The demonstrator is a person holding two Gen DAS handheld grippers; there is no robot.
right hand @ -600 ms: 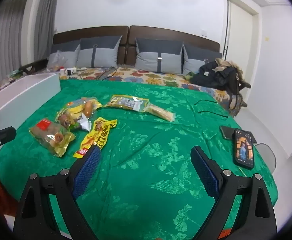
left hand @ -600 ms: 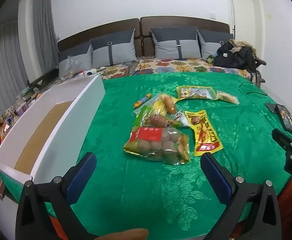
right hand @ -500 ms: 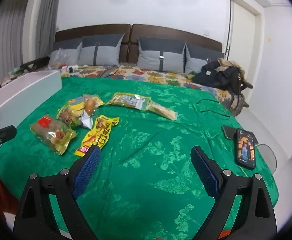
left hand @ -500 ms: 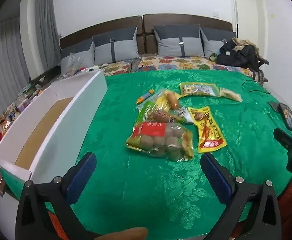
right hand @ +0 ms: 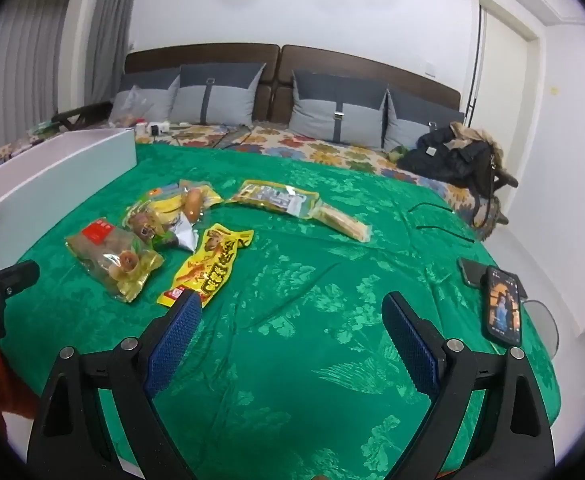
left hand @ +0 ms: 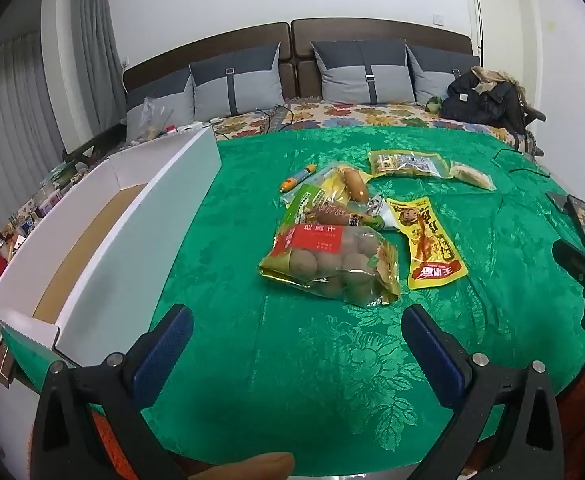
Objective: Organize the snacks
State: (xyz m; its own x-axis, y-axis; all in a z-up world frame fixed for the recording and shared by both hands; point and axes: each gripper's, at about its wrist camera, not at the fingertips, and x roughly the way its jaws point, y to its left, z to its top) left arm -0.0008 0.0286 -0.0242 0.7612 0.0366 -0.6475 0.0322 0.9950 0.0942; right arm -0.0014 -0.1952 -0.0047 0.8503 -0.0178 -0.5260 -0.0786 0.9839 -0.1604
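Left wrist view shows, at the bottom of the frame, the left gripper with its blue pads spread wide and nothing between them. Just above it in the picture, on the green bedspread, lies the clear bag of brown round snacks with a red label. Right of this bag is the yellow packet, and behind both is a small heap with a sausage and a green packet. Farther back lie a flat yellow pouch and a pale bar. At the left of the frame stands the long white box, open on top and seemingly without snacks inside.

In the right wrist view the right gripper is also open wide and empty, low in the frame, with the yellow packet just beside its left pad.

Judging from this, the sorting is at its beginning: no snack is picked yet. The next move probably calls for lowering one gripper over the nearest bag, closing on its edge, and carrying it to the box.
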